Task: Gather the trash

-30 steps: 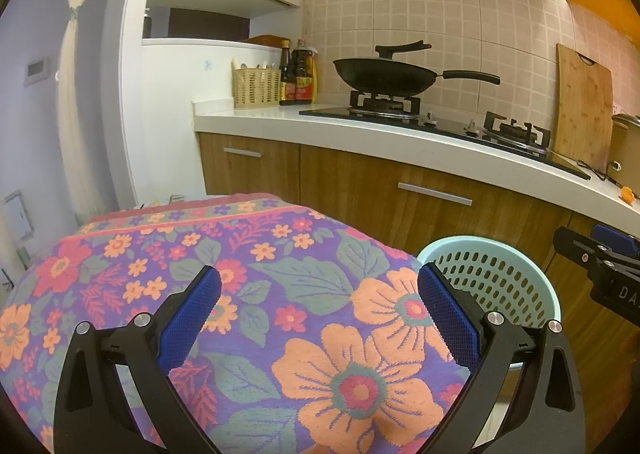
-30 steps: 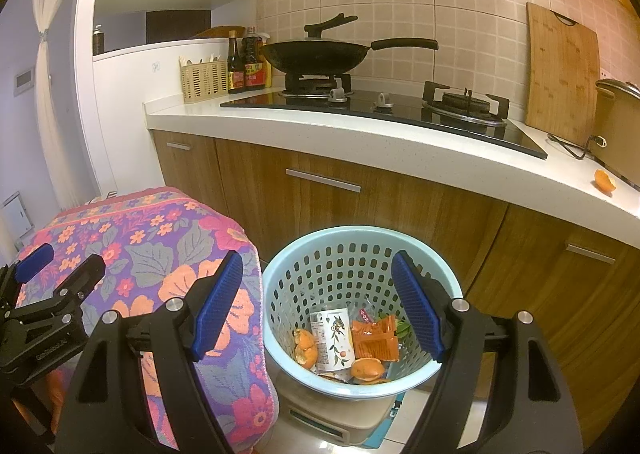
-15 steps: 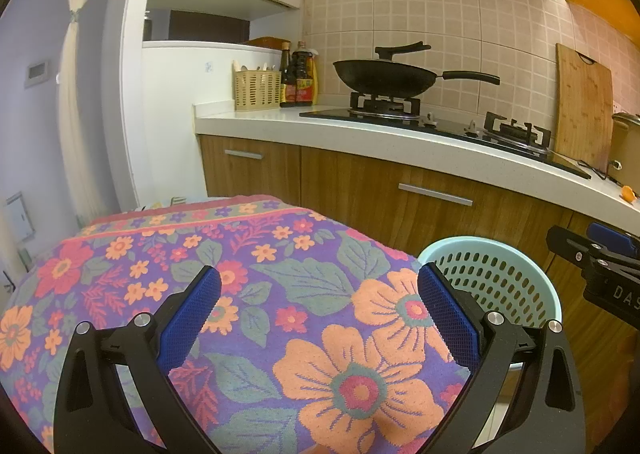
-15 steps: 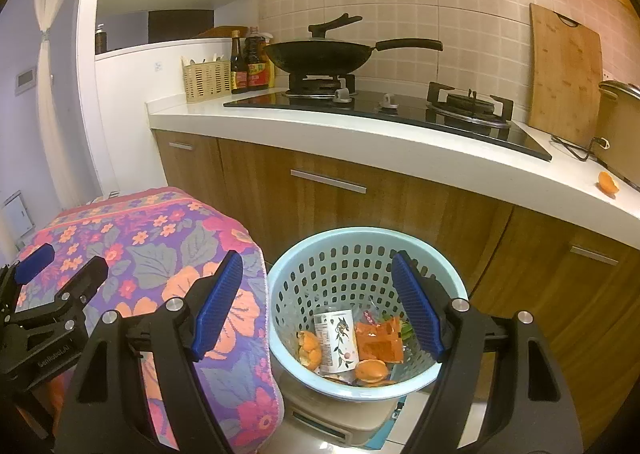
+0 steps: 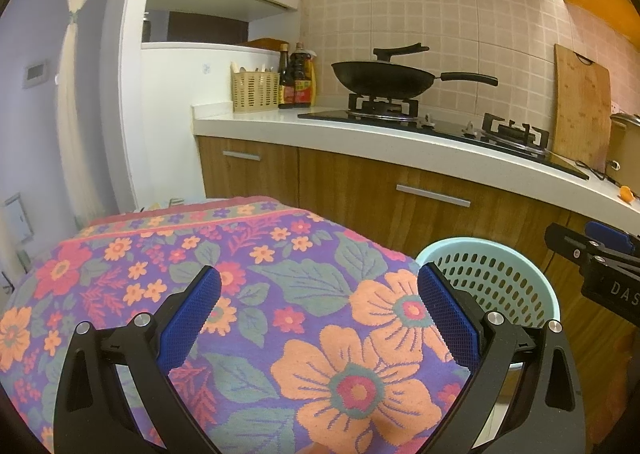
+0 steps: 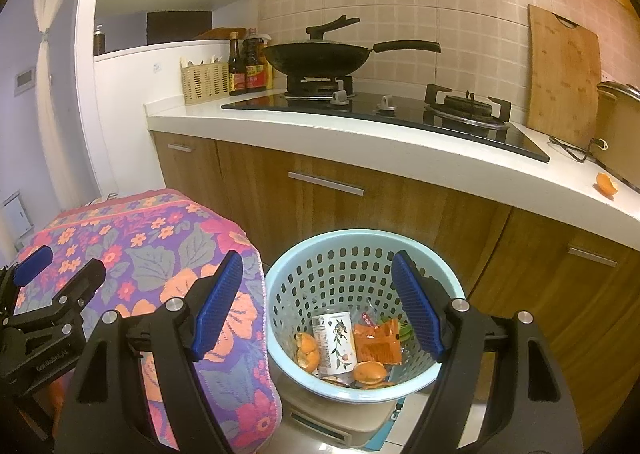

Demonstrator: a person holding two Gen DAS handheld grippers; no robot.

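Tiled wall (image 6: pixel 460 2), white countertop (image 6: pixel 360 142), wooden cabinets (image 6: pixel 360 210), tied curtain (image 5: pixel 76 94)

Home kitchen: wok (image 5: pixel 382 79) on gas hob (image 6: pixel 384 114), tiled wall (image 6: pixel 440 2).

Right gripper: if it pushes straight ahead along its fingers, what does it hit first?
Probably the light blue basket: the right gripper is open, empty, aimed into its mouth, toward the trash inside. Depth is uncertain.

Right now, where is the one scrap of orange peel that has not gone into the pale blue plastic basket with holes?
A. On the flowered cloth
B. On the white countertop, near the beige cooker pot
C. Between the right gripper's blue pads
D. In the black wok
B: the stray orange peel lies on the white countertop beside the beige cooker pot, outside the pale blue basket.
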